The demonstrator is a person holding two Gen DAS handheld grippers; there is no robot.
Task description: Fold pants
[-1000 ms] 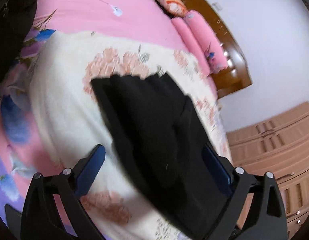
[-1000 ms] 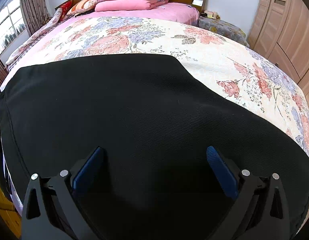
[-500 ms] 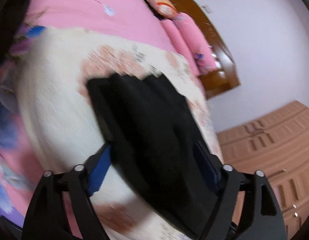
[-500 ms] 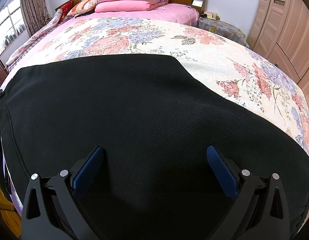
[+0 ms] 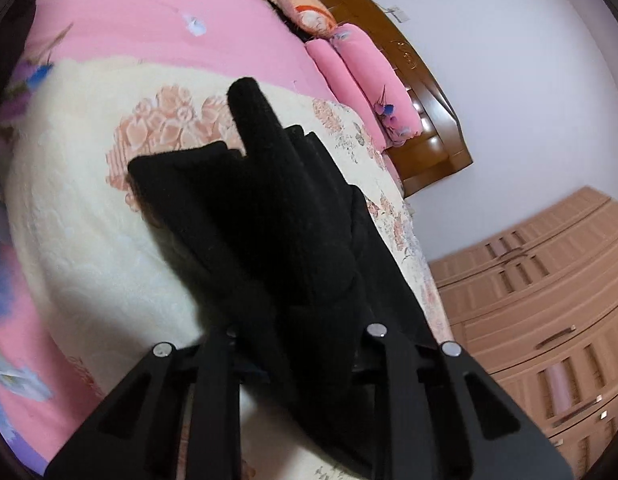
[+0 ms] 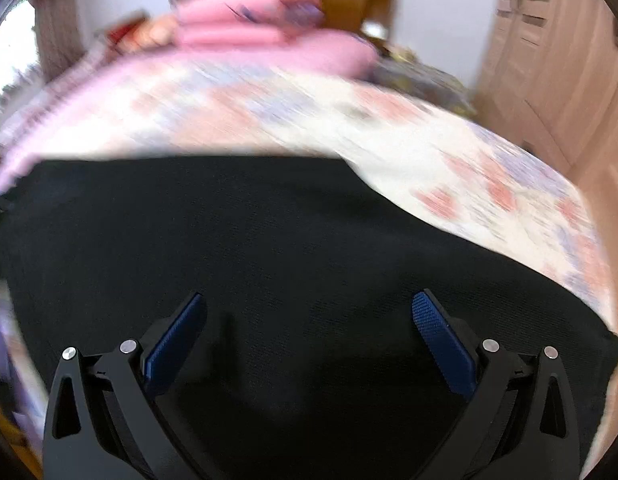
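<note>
The black pants [image 5: 269, 216] lie on the floral bedspread [image 5: 77, 208]. In the left wrist view my left gripper [image 5: 301, 332] is shut on a bunched fold of the pants, with fabric rising in a peak ahead of it; its pads are hidden by cloth. In the right wrist view the pants [image 6: 293, 240] spread flat and wide across the bed. My right gripper [image 6: 309, 316] is open and empty just above them, its blue pads [image 6: 437, 328] wide apart. This view is blurred.
Rolled pink quilts [image 5: 361, 76] and a pillow [image 5: 305, 12] lie by the wooden headboard [image 5: 429, 120]. A wooden wardrobe [image 5: 541, 304] stands beside the bed; it also shows in the right wrist view [image 6: 557, 52].
My left gripper has closed on the pants and bunched them upward. My right gripper stays open and the right view has become blurred with motion.
</note>
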